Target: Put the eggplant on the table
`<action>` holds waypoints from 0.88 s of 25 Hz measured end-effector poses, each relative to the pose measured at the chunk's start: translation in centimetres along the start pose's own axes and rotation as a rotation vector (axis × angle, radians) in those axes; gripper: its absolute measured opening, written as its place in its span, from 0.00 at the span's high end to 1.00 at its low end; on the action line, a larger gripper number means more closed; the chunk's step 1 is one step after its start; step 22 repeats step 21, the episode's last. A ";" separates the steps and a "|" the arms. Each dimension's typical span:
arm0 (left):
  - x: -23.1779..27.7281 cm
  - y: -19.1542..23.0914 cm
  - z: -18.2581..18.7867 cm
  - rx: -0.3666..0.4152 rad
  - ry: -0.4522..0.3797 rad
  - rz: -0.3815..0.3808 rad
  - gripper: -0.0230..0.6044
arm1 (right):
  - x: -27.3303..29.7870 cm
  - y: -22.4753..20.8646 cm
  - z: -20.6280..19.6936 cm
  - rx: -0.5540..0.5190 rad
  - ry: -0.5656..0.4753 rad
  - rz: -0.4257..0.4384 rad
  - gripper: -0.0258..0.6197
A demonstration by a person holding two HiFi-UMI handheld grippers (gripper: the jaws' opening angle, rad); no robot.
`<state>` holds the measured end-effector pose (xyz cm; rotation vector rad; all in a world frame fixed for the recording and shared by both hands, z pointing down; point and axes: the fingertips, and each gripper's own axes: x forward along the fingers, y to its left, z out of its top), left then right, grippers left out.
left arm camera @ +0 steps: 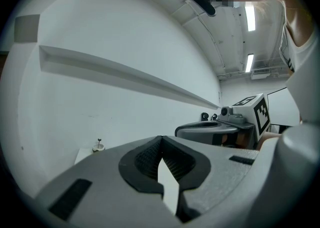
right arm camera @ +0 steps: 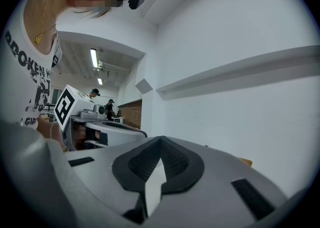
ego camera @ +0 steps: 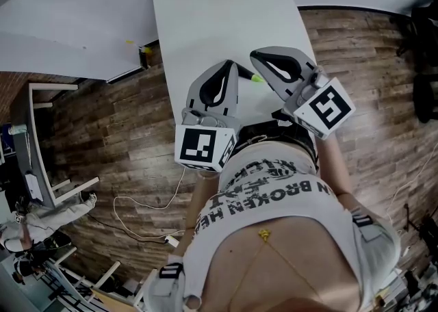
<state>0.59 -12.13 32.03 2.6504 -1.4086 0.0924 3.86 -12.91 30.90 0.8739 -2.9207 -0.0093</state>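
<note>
Left tongs shut tight, tips meeting, nothing held. Right tongs same, empty. Eggplant on the white tabletop between them, mostly hidden, green end showing. Shirt print reads "BROKEN".

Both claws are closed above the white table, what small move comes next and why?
Probably open the right claw: it and the left claw are shut on nothing, and a small green tip shows on the table just beside it.
</note>
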 end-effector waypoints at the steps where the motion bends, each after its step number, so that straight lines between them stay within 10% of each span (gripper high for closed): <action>1: 0.0 0.0 0.0 -0.001 0.000 -0.001 0.97 | 0.0 0.0 0.0 0.000 -0.001 -0.001 0.95; 22: -0.2 0.7 -0.4 -0.019 0.012 0.009 0.97 | 0.1 -0.4 -0.1 0.018 0.008 -0.016 0.95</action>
